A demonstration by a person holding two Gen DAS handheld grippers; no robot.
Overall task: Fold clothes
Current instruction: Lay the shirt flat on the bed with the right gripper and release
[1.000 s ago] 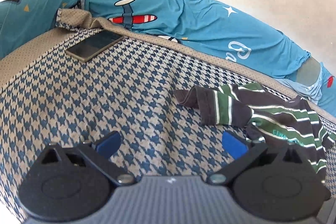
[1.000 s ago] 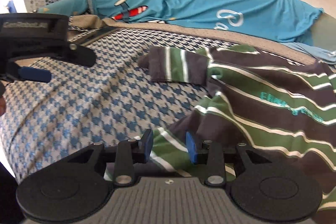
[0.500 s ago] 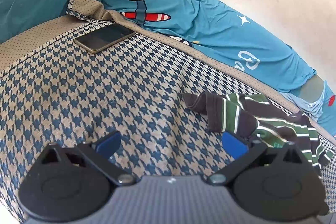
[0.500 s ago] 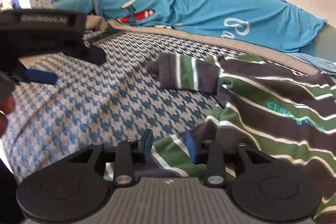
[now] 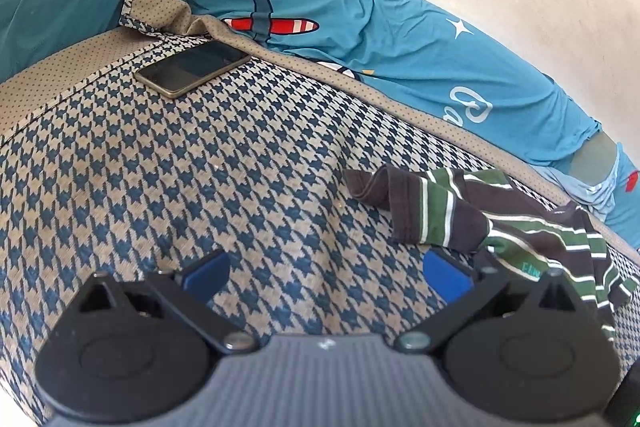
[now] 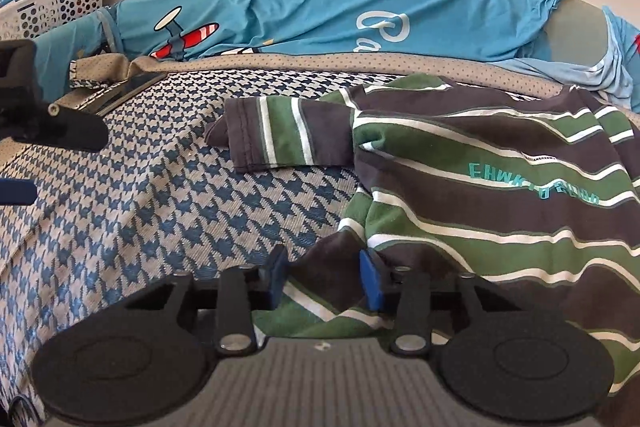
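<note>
Striped green-and-brown knit shirt (image 6: 500,187), rumpled on the houndstooth bedcover (image 5: 200,167), looks light and limp. Our right gripper (image 6: 324,275) has been closing on its hem; left gripper (image 5: 324,271) hangs open. We'd pinch the sleeve edge.

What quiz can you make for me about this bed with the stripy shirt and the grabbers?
1. True or false: the phone lies on top of the striped shirt.
2. Pick one. The left gripper is: A) open with nothing between its fingers, B) shut on the phone, C) shut on the shirt's sleeve.
3. Fill the gap: the aeroplane-print cloth by the wall is mostly ___.

Key
1. False. It lies on the houndstooth bedcover, well apart from the shirt.
2. A
3. Blue
</note>
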